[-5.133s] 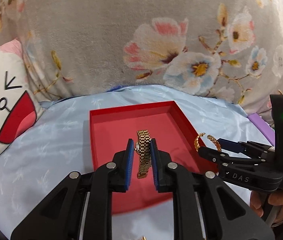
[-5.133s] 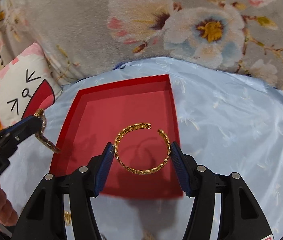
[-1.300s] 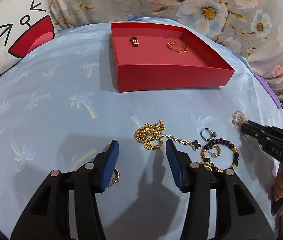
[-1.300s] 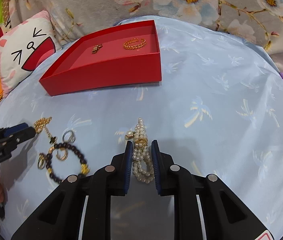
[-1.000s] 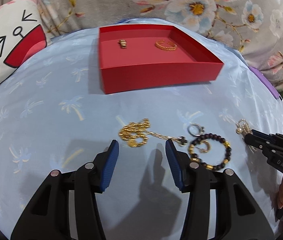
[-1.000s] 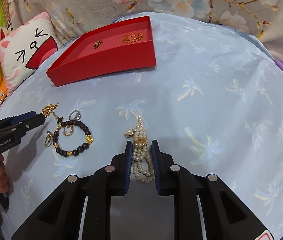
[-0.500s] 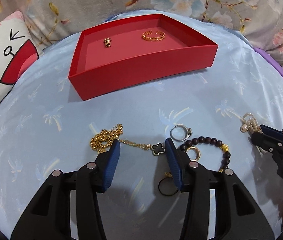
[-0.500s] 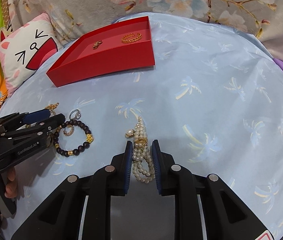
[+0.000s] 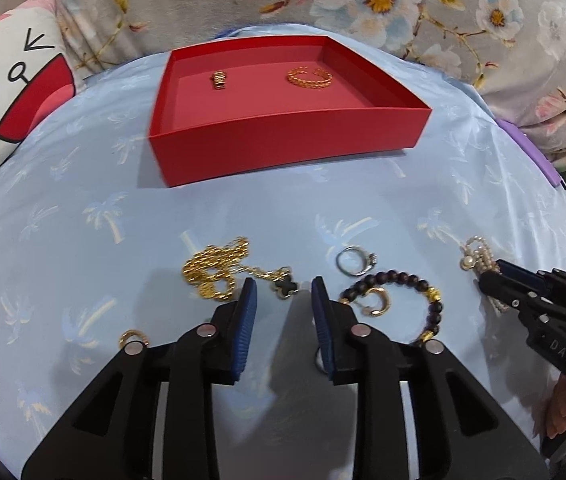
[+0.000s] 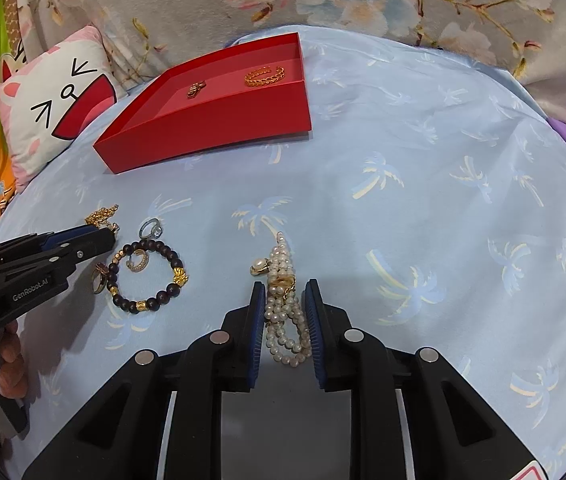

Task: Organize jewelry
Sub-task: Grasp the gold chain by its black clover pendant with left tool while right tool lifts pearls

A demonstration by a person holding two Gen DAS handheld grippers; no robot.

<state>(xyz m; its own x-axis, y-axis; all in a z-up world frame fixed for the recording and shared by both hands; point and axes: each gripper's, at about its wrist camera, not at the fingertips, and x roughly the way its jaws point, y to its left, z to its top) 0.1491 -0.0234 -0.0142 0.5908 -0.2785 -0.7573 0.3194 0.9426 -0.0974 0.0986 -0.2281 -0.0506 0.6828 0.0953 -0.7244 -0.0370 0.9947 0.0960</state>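
my left gripper has just been closing, and the black clover charm of the gold chain necklace now lies between its blue pads; the pads are narrow but i do not see them touch the charm yet, so i count them as still apart. compared with a second ago this gripper slid toward the right along the cloth, from the gold heap to the charm. i think this means the necklace is the next piece to lift.

my right gripper is almost pressed together around the pearl bracelet, which lies on the cloth between its pads as before; it looks pinched, but not lifted.

further out, the dark bead bracelet lies just right of my left pads, with a gold hoop earring inside its ring and a silver ring just above it. a small gold ring lies on the left, close to my finger frame.

the red tray stands well apart at the far side of the blue cloth, and already holds a gold cuff and a small gold watch piece.

what stands in the way: the chain is heaped and trails long, so it may drag the silver ring or bead bracelet when i lift. a cat pillow is at the far left, not in my path.
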